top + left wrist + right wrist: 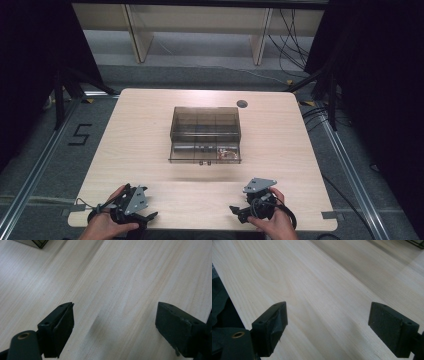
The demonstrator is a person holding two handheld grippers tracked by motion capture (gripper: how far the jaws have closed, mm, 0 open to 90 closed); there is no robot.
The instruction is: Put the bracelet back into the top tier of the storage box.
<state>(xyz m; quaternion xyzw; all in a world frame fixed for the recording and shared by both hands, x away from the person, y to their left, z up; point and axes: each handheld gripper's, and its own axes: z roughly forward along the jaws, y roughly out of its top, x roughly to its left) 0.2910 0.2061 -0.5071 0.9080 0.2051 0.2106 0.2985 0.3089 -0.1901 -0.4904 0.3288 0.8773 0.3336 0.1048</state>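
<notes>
Resting near the table's (150,125) front edge, left gripper (131,206) and right gripper (256,201) both hold their jaws wide apart, empty. Smoked clear box (205,134) sits mid-table, straight ahead, between them; long axis left-right; right slightly nearer. Floor tape reads "5" (80,134); no other legible writing.
</notes>
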